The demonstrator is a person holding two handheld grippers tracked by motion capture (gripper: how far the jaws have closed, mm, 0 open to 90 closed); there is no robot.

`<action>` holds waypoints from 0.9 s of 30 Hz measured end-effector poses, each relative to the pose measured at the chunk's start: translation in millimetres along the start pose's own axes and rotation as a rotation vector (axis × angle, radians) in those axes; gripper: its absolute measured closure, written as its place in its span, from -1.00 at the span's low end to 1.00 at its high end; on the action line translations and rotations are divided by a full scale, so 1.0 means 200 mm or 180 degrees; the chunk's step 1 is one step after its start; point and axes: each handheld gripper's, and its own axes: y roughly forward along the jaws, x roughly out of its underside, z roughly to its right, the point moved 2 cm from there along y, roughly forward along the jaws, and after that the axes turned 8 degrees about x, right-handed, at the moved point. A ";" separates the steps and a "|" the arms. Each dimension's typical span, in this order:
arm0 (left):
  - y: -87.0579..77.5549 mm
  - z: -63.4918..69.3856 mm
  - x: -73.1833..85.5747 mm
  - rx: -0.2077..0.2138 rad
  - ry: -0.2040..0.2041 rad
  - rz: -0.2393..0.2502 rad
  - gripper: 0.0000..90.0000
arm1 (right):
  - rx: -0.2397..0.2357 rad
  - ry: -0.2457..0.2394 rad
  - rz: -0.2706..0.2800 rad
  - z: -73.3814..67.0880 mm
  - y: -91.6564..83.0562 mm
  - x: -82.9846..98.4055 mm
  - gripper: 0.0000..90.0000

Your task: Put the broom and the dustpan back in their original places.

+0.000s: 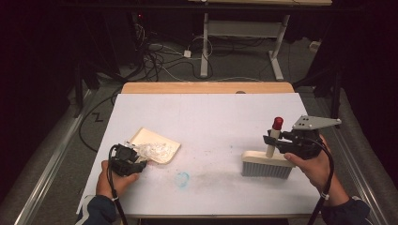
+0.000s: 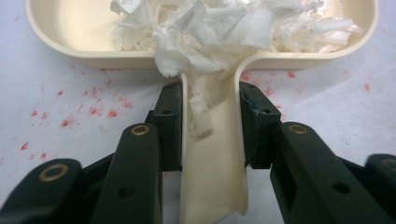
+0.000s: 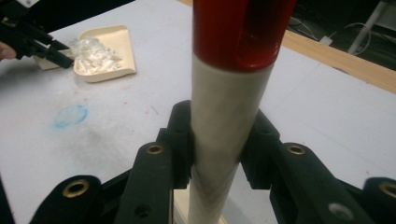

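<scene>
Two grippers engaged: left gripper (image 1: 126,159), lower left of the high view, clamped on the handle of the cream dustpan (image 1: 162,143), which lies flat on the desk (image 1: 211,117) already loaded with shredded white paper (image 1: 157,150). Right gripper (image 1: 284,139), at right, clenched around the upright brush (image 1: 267,164), bristles resting on the desk well apart from the dustpan. Sweeping looks largely done; emptying probably remains.

Left tongs (image 1: 136,161) sit low and level, jaws clamped; right tongs (image 1: 272,139) are raised, level, jaws clamped too.
</scene>
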 end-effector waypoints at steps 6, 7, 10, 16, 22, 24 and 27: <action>0.01 0.03 -0.01 0.0030 -0.0045 0.0022 0.38 | 0.0055 0.0136 0.0015 0.06 0.04 0.00 0.52; 0.01 0.04 -0.01 0.0038 -0.0039 0.0021 0.37 | 0.0073 0.0154 0.0016 0.06 0.05 0.00 0.52; 0.02 0.06 -0.02 0.0115 -0.0046 0.0012 0.33 | 0.0117 0.0182 0.0006 0.08 0.08 -0.01 0.51; 0.01 0.11 -0.01 0.0153 -0.0076 0.0088 0.22 | 0.0201 0.0251 -0.0016 0.10 0.15 -0.03 0.50; 0.00 0.15 0.01 0.0238 -0.0040 0.0060 0.17 | 0.0300 0.0340 -0.0061 0.14 0.22 -0.04 0.48; 0.01 0.16 0.01 0.0221 -0.0029 0.0055 0.16 | 0.0330 0.0385 -0.0068 0.15 0.24 -0.04 0.48; 0.01 0.17 0.01 0.0230 -0.0020 0.0063 0.14 | 0.0358 0.0419 -0.0078 0.16 0.28 -0.05 0.47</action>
